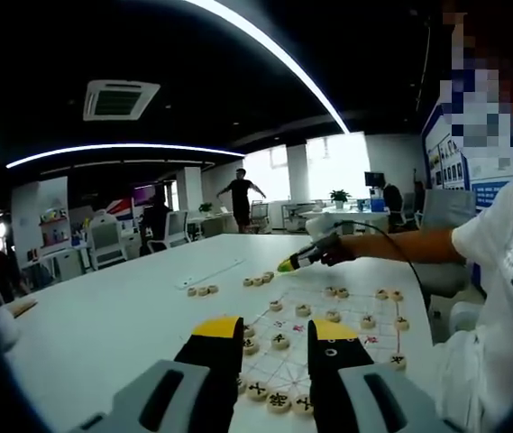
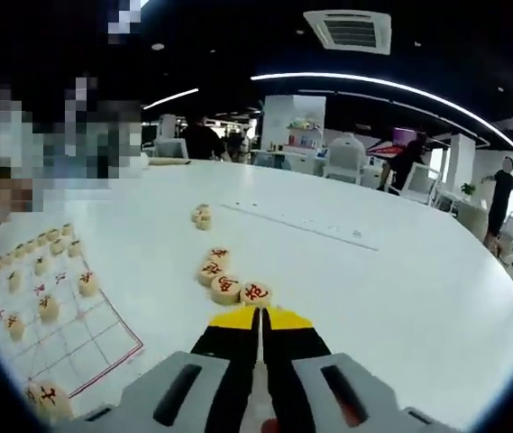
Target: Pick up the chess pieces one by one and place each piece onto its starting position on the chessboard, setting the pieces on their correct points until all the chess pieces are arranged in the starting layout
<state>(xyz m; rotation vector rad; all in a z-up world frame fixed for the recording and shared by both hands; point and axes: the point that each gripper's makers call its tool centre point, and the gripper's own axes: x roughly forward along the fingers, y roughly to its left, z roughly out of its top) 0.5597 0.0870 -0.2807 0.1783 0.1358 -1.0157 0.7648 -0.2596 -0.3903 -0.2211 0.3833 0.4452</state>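
In the left gripper view, the left gripper (image 1: pixel 277 336) stands with its yellow-tipped jaws apart. The right gripper (image 1: pixel 285 265) comes in from the right, held out on the person's bare, outstretched arm (image 1: pixel 400 245). In the right gripper view, the right gripper (image 2: pixel 261 316) has its jaws pressed together.

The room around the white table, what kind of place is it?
Probably an open office: office chairs and desks stand behind the big white table, a ceiling air-conditioning vent hangs overhead, and a monitor sits near the window.
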